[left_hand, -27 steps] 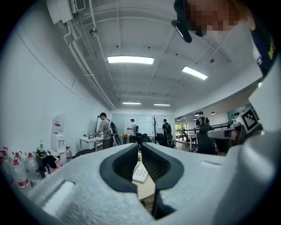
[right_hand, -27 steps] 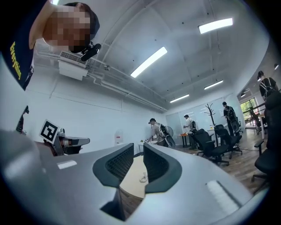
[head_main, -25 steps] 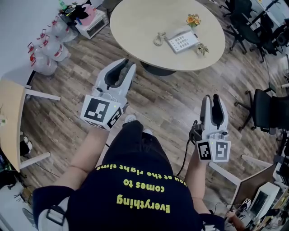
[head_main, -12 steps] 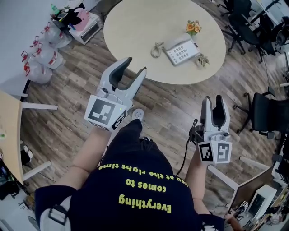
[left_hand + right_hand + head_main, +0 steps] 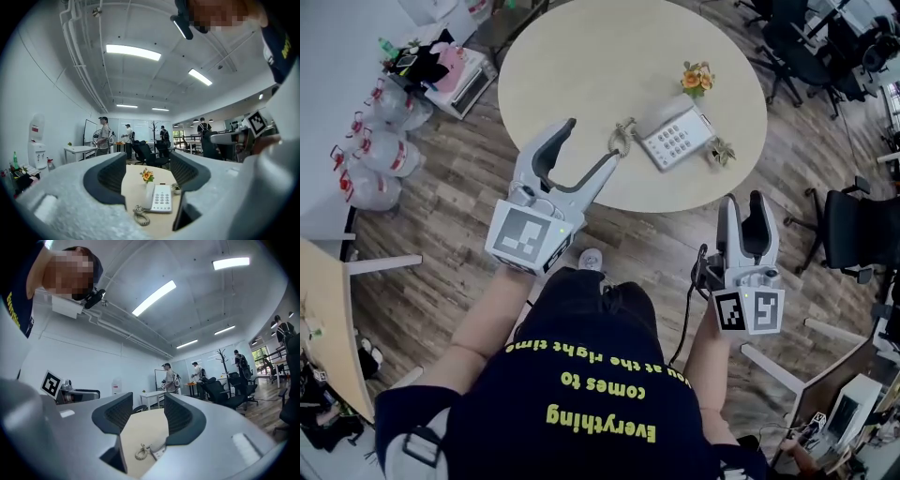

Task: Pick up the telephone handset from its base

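Both empty, jaws just opened wide: your left gripper, nearer than your right gripper, has the white plastic telephone handset at two o'clock.

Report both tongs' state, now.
Left tongs: open, jaws just been opening, nothing held between them.
Right tongs: open, jaws just been opening, nothing held between them.

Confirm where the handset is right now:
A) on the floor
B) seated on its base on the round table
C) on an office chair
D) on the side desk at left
B: the handset lies along its base on the round table, with the coiled cord trailing toward the table edge.
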Demonstrator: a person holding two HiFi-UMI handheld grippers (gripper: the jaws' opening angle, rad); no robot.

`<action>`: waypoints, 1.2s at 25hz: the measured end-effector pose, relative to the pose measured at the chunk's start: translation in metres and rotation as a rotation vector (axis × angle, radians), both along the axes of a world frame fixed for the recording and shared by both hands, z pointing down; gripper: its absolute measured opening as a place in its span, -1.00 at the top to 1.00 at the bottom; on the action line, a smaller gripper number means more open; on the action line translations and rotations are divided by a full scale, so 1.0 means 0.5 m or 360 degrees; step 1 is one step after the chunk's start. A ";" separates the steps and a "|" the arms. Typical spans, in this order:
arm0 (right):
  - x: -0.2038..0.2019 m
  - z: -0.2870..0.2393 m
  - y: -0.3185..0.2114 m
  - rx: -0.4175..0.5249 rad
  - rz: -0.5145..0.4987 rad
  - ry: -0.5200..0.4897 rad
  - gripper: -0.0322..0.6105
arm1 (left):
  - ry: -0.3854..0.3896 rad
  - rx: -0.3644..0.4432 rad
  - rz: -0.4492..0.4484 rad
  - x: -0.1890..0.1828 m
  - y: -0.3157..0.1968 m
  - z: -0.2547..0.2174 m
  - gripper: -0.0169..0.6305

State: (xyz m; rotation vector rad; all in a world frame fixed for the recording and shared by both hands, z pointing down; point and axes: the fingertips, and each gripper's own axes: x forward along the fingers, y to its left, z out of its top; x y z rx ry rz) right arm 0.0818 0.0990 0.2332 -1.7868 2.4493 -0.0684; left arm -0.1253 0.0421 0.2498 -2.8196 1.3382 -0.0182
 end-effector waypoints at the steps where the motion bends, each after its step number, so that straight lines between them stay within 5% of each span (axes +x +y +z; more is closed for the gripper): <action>1: -0.002 0.001 -0.012 -0.0007 0.0008 -0.0005 0.21 | -0.0009 -0.0012 0.0021 0.003 -0.013 0.005 0.03; 11: 0.054 0.034 -0.119 -0.0088 -0.0012 -0.0007 0.16 | -0.0021 -0.0104 0.0055 0.072 -0.119 0.043 -0.10; 30: 0.192 0.016 -0.408 -0.0043 -0.0325 -0.0055 0.10 | -0.0009 -0.0085 -0.0223 0.191 -0.330 0.033 -0.11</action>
